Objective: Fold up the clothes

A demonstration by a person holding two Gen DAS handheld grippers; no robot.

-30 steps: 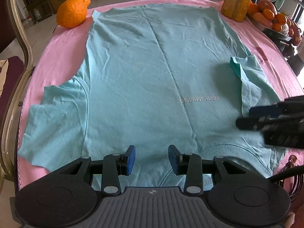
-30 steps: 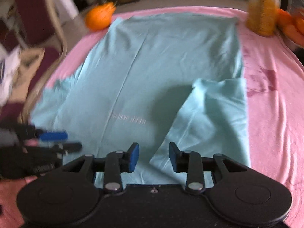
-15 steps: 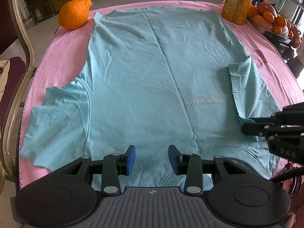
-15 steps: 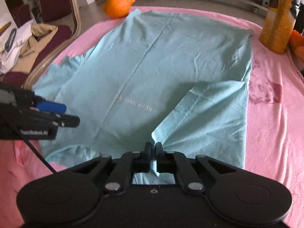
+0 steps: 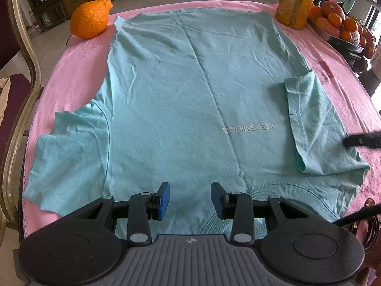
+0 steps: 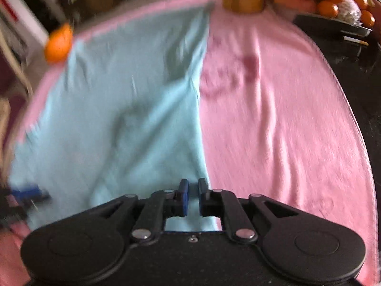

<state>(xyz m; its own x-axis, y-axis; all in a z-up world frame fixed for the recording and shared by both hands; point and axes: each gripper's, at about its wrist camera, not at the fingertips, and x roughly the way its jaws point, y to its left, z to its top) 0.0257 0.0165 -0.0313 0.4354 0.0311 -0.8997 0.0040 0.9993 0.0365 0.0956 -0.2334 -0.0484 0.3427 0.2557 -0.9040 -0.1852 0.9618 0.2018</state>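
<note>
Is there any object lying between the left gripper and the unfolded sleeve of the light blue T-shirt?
Nothing visible does. The left gripper is open above the collar end of the light blue T-shirt, and only flat shirt fabric lies between it and the spread sleeve. The big orange citrus fruit sits far off, beside the hem corner.

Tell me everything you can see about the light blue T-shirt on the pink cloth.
The T-shirt is light turquoise, apparently soft cotton knit, lightly creased, lying flat on the pink cloth. Its ribbed collar is nearest the left wrist camera, the hem far away. Small pale letters read "KEEP SMILING". The right sleeve is folded inward onto the body; the left sleeve lies spread out. The open left hand-held gripper hovers near the collar.
</note>
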